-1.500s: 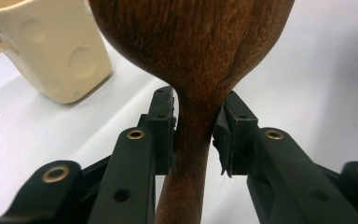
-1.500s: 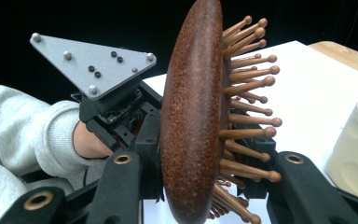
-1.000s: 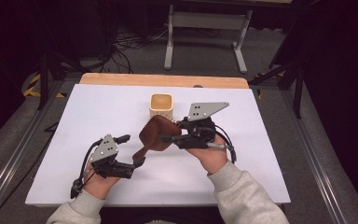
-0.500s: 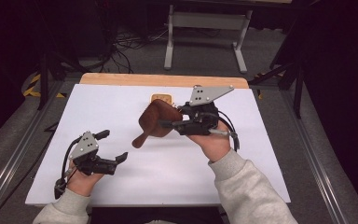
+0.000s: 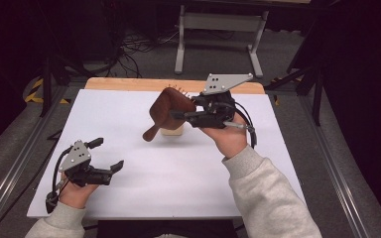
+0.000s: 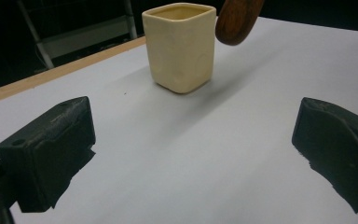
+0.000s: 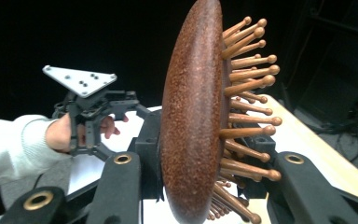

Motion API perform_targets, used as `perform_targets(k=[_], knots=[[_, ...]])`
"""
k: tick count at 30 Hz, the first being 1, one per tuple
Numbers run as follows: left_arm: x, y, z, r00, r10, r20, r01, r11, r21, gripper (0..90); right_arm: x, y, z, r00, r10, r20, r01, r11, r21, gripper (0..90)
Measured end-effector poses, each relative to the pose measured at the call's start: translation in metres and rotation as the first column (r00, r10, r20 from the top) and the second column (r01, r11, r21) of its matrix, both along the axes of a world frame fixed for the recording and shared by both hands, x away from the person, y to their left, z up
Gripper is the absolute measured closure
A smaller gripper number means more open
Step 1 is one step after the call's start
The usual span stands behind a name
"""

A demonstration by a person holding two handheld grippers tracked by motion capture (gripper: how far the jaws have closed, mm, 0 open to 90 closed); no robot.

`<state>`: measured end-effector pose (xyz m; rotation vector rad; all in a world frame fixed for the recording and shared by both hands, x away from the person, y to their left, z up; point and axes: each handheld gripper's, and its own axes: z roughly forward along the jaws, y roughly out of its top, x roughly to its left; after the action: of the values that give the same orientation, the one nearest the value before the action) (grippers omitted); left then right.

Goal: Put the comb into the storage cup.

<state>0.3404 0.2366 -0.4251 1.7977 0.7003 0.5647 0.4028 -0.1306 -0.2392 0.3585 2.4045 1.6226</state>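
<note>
Lifting dark-brown wooden paddle hairbrush (image 5: 170, 112) | right gripper (image 5: 178, 115) clamped on brush | left gripper (image 5: 110, 154) released, empty | cream square ceramic cup (image 6: 180, 45): brush not yet in

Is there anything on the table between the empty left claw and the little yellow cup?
No, just bare white table. In the left gripper view, nothing sits between the open left claw and the cup.

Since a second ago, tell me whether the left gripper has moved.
Yes. In the high view the left gripper has drawn away from the cup, leftward and toward the near table edge, jaws open and empty.
</note>
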Motion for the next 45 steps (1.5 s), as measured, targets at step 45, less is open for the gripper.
perform_targets(k=[45], knots=[[0.003, 0.033, -0.009, 0.9978, 0.064, -0.015, -0.064, 0.9980, 0.002, 0.3, 0.063, -0.030, 0.010, 0.9590, -0.281, 0.037, 0.280, 0.960, 0.015, 60.1]])
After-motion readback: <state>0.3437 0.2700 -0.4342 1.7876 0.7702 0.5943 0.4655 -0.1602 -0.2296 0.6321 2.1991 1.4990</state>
